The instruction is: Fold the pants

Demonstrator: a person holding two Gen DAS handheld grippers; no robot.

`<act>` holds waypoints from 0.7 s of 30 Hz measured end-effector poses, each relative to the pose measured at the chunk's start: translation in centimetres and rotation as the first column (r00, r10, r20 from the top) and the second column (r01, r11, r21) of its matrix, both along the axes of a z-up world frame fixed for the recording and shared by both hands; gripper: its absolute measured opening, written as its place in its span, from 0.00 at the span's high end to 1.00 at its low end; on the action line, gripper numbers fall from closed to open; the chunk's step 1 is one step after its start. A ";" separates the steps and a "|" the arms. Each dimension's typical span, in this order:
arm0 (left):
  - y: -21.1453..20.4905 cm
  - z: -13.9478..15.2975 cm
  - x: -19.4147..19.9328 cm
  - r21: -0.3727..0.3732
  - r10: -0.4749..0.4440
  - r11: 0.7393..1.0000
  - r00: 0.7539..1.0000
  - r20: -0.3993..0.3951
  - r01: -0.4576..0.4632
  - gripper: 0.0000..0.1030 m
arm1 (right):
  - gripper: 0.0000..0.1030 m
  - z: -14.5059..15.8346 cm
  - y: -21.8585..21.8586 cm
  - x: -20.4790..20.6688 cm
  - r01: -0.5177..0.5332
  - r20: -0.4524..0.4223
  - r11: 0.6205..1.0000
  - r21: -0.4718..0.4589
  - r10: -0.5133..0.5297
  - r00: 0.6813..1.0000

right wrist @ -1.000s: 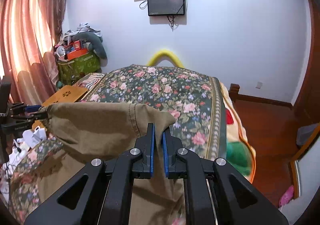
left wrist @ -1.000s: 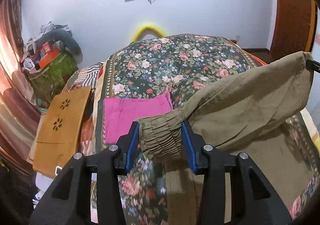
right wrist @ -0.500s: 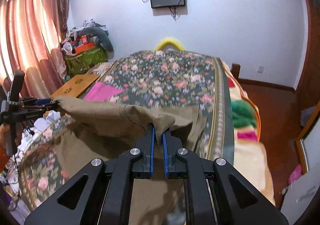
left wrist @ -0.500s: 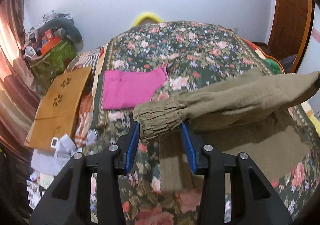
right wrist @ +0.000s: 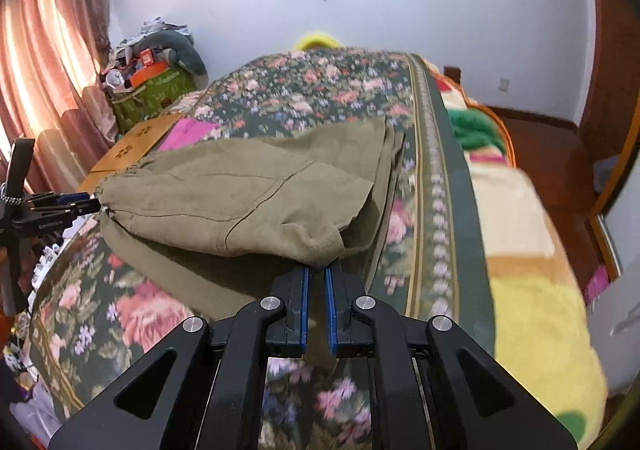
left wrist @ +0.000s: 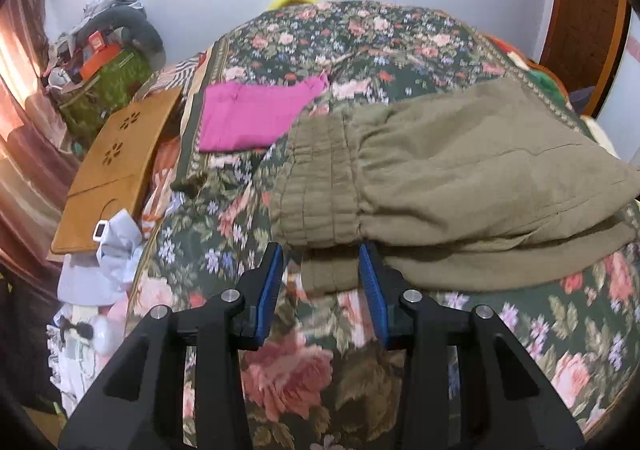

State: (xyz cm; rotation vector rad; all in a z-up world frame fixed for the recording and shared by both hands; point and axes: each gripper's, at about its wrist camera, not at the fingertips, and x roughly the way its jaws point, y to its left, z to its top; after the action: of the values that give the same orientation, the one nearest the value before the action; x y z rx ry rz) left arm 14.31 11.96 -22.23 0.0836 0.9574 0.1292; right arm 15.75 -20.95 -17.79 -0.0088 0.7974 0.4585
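Note:
Olive-green pants point(left wrist: 460, 185) lie folded over on the floral bedspread point(left wrist: 288, 370), the elastic waistband point(left wrist: 316, 185) towards me in the left wrist view. My left gripper point(left wrist: 322, 250) stands open, its blue pads just off the waistband's near edge, holding nothing. In the right wrist view the pants point(right wrist: 240, 193) lie flat, and my right gripper point(right wrist: 316, 270) has its jaws almost together at the cloth's near corner; the cloth seems to have slipped free. The left gripper point(right wrist: 86, 201) shows at the far left there.
A folded pink garment point(left wrist: 248, 117) lies on the bed beyond the pants. A wooden lap tray point(left wrist: 116, 165) and loose clothes point(left wrist: 104, 250) sit off the bed's left side. A yellow and green blanket point(right wrist: 532, 250) covers the right side. Curtains point(right wrist: 44, 69) hang on the left.
Both grippers lowered the lifted pants onto the bed, folding them over. My left gripper has let go of the waistband and drawn back. My right gripper has come down to the bedspread.

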 end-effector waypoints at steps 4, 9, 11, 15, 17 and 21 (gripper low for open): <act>-0.9 -0.2 -0.6 0.023 -0.011 1.000 1.000 -0.014 0.011 0.61 | 0.91 -1.0 -0.3 -1.0 0.002 -0.039 1.000 0.002 -0.002 0.999; -1.5 0.9 -1.4 0.028 -0.023 0.999 1.000 0.005 0.023 0.57 | 0.91 -1.1 -1.1 -1.7 -0.007 -0.083 1.000 0.005 0.007 0.997; -1.6 1.8 -1.5 0.025 -0.027 0.999 0.999 0.020 0.026 0.49 | 0.85 -0.7 -1.3 -2.1 -0.005 -0.082 1.000 0.002 0.005 0.997; -2.3 3.6 -1.5 0.049 -0.055 0.997 0.996 0.064 0.052 0.27 | 0.64 1.2 -1.3 -2.6 -0.008 -0.027 1.000 0.005 0.008 1.000; -3.0 4.1 -1.3 0.070 -0.081 0.995 0.994 0.075 0.076 0.19 | 0.55 2.4 -0.9 -2.8 -0.022 0.012 1.000 0.003 0.022 1.000; -4.7 4.2 -0.5 0.102 -0.167 0.982 0.985 0.053 0.161 0.06 | 0.32 3.7 0.5 -2.7 -0.059 0.065 0.998 -0.005 0.059 0.996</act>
State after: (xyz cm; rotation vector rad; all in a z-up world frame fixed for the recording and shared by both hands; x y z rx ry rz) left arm 13.84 7.26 -18.07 0.2465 0.8786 0.0262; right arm 13.06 -20.43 -14.05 -0.0504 0.7354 0.5105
